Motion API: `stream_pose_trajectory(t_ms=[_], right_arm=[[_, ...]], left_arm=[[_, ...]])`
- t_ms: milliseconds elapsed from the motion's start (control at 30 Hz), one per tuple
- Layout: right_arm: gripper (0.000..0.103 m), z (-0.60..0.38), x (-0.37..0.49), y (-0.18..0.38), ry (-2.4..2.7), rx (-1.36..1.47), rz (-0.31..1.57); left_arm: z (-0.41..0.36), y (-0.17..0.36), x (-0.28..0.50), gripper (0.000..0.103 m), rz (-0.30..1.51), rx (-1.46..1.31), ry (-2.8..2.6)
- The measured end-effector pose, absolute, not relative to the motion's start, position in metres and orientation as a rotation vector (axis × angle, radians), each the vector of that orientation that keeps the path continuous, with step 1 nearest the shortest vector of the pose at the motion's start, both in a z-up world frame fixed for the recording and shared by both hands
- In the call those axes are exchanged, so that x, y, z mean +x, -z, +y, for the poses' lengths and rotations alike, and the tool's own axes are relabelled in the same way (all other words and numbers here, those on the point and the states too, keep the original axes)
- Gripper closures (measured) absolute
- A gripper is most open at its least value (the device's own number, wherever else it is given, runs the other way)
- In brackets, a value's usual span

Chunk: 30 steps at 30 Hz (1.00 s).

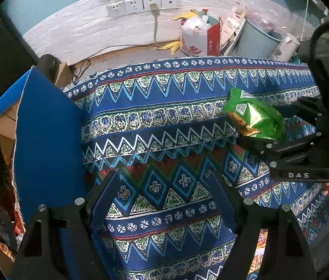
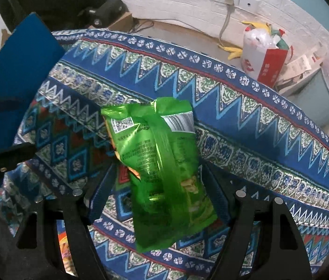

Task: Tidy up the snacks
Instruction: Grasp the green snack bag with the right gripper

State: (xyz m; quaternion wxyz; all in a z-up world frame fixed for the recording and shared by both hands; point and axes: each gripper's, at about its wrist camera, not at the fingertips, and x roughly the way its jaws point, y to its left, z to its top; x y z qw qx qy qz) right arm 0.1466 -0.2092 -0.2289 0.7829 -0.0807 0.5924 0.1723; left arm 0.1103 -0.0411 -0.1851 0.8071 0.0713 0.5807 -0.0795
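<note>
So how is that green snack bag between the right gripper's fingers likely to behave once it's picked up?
The green snack bag looks puffy with crinkled foil, so probably light and floppy, sagging when lifted. Its glossy film may slip between the right gripper fingers. The contents look like crisps, so a hard squeeze could crush them.
</note>
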Motion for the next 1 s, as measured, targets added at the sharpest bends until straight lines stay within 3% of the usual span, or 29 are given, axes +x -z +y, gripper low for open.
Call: stream_pose_trajectory(t_ms=[67, 133, 367, 1000], right_arm=[[0.050, -0.209, 0.146, 0.232, -0.367, -0.169, 1.285], [0.062, -0.210, 0.146, 0.233, -0.363, -0.160, 1.291], [0.067, -0.212, 0.128, 0.225, -0.320, -0.135, 1.261], [0.067, -0.258, 0.062, 0.159, -0.214, -0.048, 1.180]], left_arm=[[-0.040, 0.184, 0.109, 0.023, 1.245, 0.148, 0.169], [-0.040, 0.183, 0.108, 0.023, 1.248, 0.136, 0.175], [-0.047, 0.175, 0.099, 0.023, 1.244, 0.118, 0.203], [-0.087, 0.164, 0.037, 0.021, 1.297, 0.036, 0.310]])
